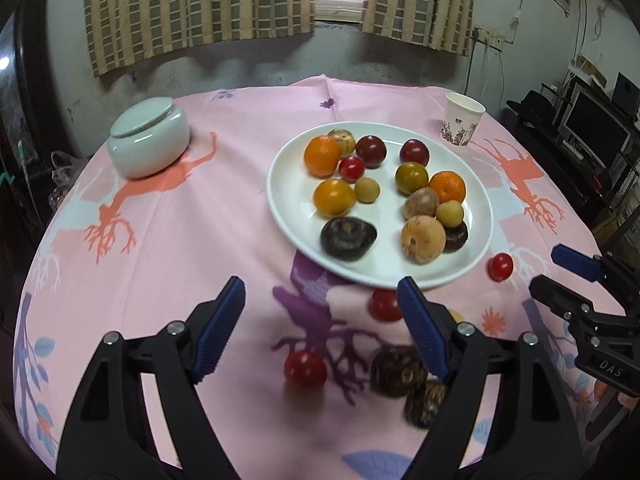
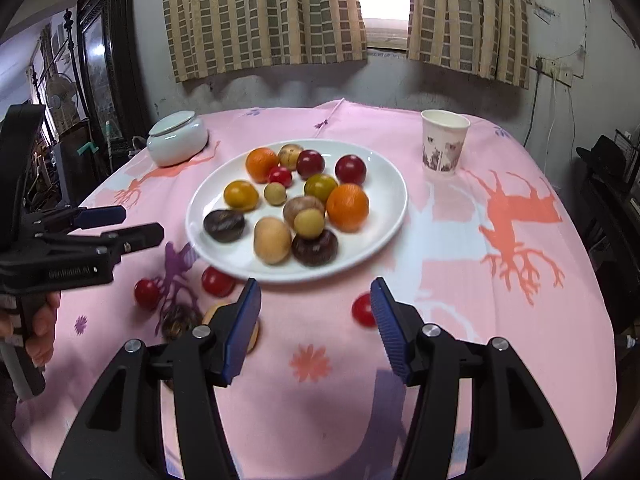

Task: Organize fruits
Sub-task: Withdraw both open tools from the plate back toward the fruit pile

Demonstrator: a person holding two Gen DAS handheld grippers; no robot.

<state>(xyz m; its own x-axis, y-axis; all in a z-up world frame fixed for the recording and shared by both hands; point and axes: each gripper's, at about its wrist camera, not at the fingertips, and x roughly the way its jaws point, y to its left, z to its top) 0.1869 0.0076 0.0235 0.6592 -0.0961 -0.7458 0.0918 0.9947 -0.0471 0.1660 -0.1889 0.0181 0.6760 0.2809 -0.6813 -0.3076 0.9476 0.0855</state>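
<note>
facing the plate (image 1: 480,216), your left gripper (image 1: 320,320) and right gripper (image 2: 316,320) gape empty; nearest tomato (image 1: 305,369) lies below left fingers.

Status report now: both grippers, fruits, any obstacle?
Left gripper open, empty. Right gripper open, empty. White plate loaded with fruits; several fruits, such as a red one, loose on cloth. No obstacle.
</note>
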